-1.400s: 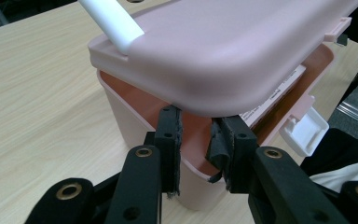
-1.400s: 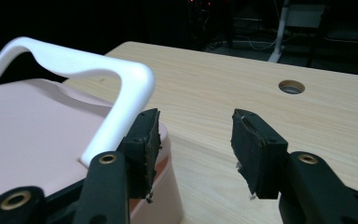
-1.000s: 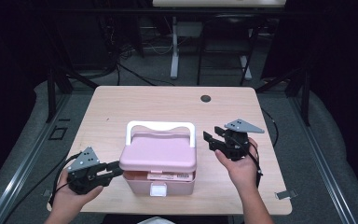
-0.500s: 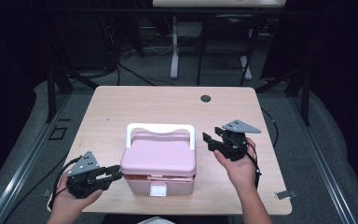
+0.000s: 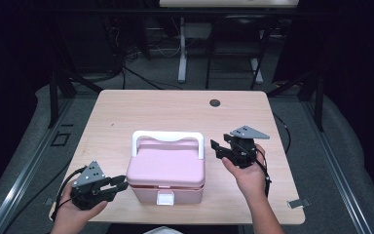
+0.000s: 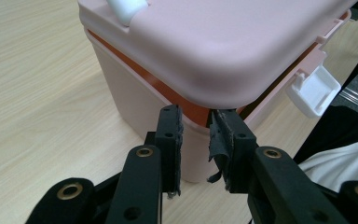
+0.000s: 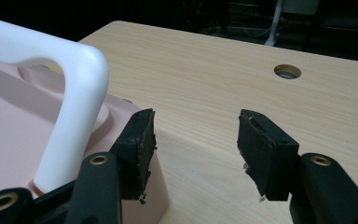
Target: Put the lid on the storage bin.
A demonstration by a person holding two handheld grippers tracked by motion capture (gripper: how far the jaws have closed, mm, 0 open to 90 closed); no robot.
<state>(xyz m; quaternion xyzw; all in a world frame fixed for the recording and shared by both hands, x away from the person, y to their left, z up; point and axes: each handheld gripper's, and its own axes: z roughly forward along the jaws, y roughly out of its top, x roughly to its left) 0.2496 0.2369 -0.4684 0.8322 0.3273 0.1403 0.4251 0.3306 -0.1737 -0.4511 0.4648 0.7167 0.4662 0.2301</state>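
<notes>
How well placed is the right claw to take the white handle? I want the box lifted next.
Probably yes. The right claw sits beside the pink box with jaws apart and nothing between them, having just opened wider. The white handle stands raised right beside its jaws, with nothing in between.

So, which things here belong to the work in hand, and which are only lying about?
Belonging to the work:
- pink box, lid raised a little at one corner
- its white handle
- its white latch
- left gripper, jaws at the lid's corner
- right gripper, jaws open, nothing between them

Lying about:
- round hole in the table
</notes>
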